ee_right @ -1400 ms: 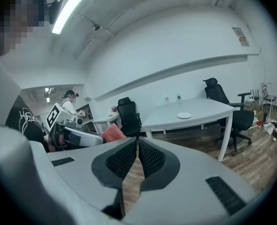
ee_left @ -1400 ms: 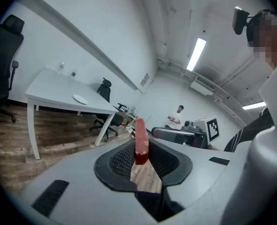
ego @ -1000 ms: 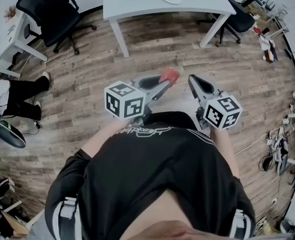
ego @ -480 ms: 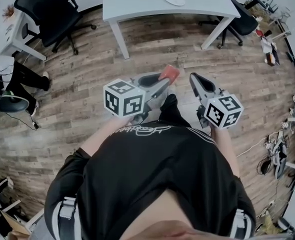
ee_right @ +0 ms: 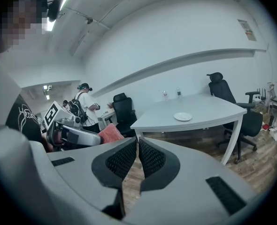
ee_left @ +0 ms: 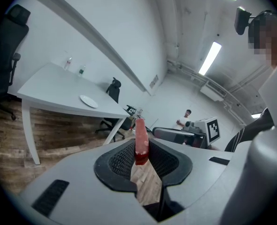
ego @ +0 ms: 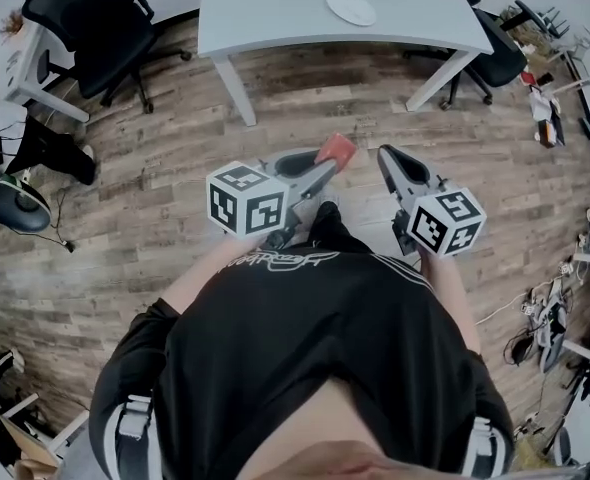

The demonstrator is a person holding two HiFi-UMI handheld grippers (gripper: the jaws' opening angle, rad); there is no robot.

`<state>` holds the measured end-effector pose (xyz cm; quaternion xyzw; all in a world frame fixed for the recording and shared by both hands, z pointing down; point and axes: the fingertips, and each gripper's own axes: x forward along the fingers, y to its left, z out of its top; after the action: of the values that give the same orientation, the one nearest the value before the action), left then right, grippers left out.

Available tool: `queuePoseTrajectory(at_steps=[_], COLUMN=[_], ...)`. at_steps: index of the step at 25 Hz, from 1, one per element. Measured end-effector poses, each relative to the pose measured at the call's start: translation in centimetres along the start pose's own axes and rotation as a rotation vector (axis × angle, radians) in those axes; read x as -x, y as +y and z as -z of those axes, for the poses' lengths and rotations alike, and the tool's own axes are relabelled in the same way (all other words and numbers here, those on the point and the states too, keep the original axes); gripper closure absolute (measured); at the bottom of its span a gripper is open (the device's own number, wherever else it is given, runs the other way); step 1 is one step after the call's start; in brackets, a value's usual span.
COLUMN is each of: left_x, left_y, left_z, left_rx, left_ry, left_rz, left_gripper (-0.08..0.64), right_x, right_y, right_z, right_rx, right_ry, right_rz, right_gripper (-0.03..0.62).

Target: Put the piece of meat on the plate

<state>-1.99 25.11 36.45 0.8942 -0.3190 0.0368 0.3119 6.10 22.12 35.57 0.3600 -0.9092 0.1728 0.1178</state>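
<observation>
A red piece of meat (ego: 336, 149) stands on edge between the pads of my left gripper (ego: 327, 161), which is shut on it. In the left gripper view the meat (ee_left: 141, 139) sticks up from the left gripper (ee_left: 141, 146). My right gripper (ego: 384, 154) is beside it, shut with nothing in it, and its pads nearly touch in the right gripper view (ee_right: 137, 142). The white plate (ego: 351, 8) lies on the white table (ego: 275, 8) ahead, well apart from both grippers. The plate also shows in both gripper views (ee_left: 88, 101) (ee_right: 182, 116).
Wooden floor lies between me and the table. Black office chairs stand at the far left (ego: 105, 18) and behind the table's right end (ego: 490, 33). Two small bottles (ee_left: 75, 65) stand at the table's far side. A person (ee_left: 188, 118) stands in the background. Cables and clutter (ego: 550, 308) lie along the right.
The table and plate have drawn nearer in the head view as I walk toward them. Both grippers keep their pose, with the meat still held in the left.
</observation>
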Motion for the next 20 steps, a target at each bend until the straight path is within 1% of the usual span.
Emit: queuePoseTrajectory(at_steps=[4,8,13,20], left_x=[-3.6,-7.4,-12.0,-16.6], left_y=[3.0,6.3,10.1,13.4], left_z=[-3.0,-7.2,-11.2,-15.8], left_rx=[0.032,0.043,0.053,0.049], left_ry=[-0.006,-0.023,-0.021,-0.031], left_rz=[-0.019,-0.044,-0.085,-0.121], left_gripper=[0.471,0.471,0.471,0.471], right_x=[-3.1,-6.6,-10.6,-14.0], right_y=[-4.1,-8.8,-14.4,-19.7], right_z=[-2.6,-5.4,-8.0,-11.3], right_rx=[0.000,0.000,-0.012,-0.012], right_ry=[0.024,0.036,0.041,0.019], right_rz=[-0.027,-0.055,-0.091,-0.119], right_gripper=[0.574,0.574,0.574,0.574])
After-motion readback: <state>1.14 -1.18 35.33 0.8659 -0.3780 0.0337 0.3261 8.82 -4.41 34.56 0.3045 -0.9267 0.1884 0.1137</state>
